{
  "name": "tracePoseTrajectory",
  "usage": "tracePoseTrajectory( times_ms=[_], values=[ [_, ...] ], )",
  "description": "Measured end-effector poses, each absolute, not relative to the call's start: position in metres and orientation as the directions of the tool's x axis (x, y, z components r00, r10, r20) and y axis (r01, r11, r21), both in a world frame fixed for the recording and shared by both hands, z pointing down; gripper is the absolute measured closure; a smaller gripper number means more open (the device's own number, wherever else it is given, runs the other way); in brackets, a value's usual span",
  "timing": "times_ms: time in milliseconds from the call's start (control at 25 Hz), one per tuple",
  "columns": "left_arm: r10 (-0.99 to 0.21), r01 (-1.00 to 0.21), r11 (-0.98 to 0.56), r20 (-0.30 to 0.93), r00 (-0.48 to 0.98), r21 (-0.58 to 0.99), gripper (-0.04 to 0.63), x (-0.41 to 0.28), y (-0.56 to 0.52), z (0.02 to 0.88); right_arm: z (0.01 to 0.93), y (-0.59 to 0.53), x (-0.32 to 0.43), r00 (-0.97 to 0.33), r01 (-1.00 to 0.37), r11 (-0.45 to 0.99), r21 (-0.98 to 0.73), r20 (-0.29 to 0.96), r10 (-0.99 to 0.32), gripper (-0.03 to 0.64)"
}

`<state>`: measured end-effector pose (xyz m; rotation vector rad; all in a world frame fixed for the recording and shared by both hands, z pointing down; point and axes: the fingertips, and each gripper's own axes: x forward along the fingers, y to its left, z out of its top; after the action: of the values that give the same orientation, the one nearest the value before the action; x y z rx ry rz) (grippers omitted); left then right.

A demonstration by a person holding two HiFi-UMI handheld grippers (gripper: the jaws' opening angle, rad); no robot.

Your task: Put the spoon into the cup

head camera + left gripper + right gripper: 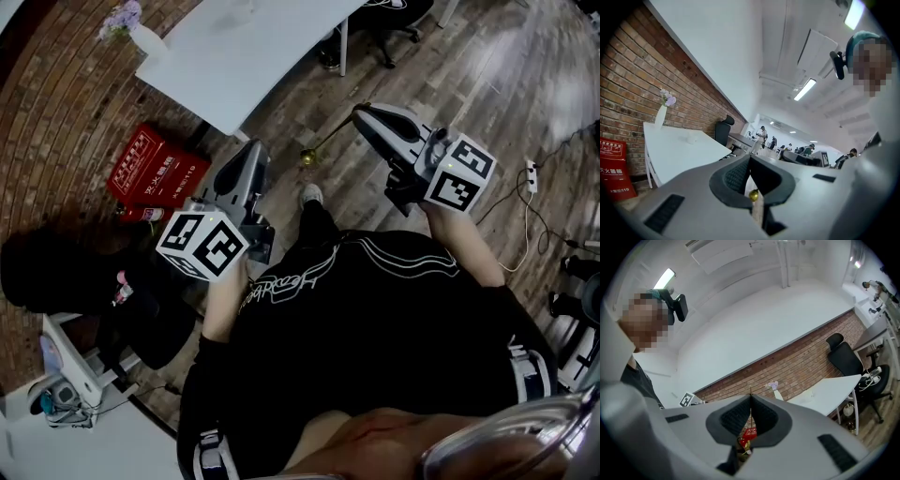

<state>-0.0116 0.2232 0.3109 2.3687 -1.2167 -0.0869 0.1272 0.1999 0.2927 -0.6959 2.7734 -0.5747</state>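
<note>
My right gripper (362, 111) is held in the air above the wooden floor, shut on the thin handle of a gold spoon (307, 157). The spoon's bowl hangs down-left towards my left gripper (255, 150). In the right gripper view the handle's end (750, 391) pokes up past the closed jaw tips (751, 398). My left gripper (750, 157) is shut with nothing in it, and the gold bowl (753, 195) shows through the gap below its tips. A small white cup (691, 138) stands on the white table (253, 66), far from both grippers.
A white vase with purple flowers (141, 36) stands at the table's corner by the brick wall. A red box (155, 169) sits on the floor under it. A black office chair (846, 357) is at the table's far side. A power strip (531, 176) lies on the floor.
</note>
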Motion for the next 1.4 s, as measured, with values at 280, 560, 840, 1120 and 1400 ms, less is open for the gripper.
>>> tracePoseTrajectory(
  times_ms=[280,560,840,1120,1400],
  values=[
    [-0.753,-0.732,-0.51,0.176,0.634,0.451,0.592,-0.036,0.106,0.31,0.293,0.092,0.103,-0.844,-0.438,0.782,-0.443,-0.096,-0.528,0.617],
    [-0.747,-0.736,-0.508,0.195,0.635,0.448,0.592,-0.074,0.0,0.312,0.297,-0.012,0.068,-0.837,-0.444,0.769,-0.46,-0.092,-0.539,0.617],
    [-0.744,-0.736,-0.495,0.213,0.634,0.462,0.592,-0.113,-0.085,0.324,0.305,-0.098,0.035,-0.823,-0.464,0.749,-0.473,-0.082,-0.562,0.617],
    [-0.731,-0.723,-0.505,0.211,0.649,0.472,0.592,-0.122,-0.117,0.334,0.303,-0.135,0.022,-0.809,-0.49,0.742,-0.458,-0.079,-0.583,0.617],
    [-0.748,-0.727,-0.478,0.206,0.631,0.492,0.592,-0.137,-0.146,0.34,0.298,-0.169,0.009,-0.813,-0.499,0.749,-0.435,-0.063,-0.578,0.617]
  ],
)
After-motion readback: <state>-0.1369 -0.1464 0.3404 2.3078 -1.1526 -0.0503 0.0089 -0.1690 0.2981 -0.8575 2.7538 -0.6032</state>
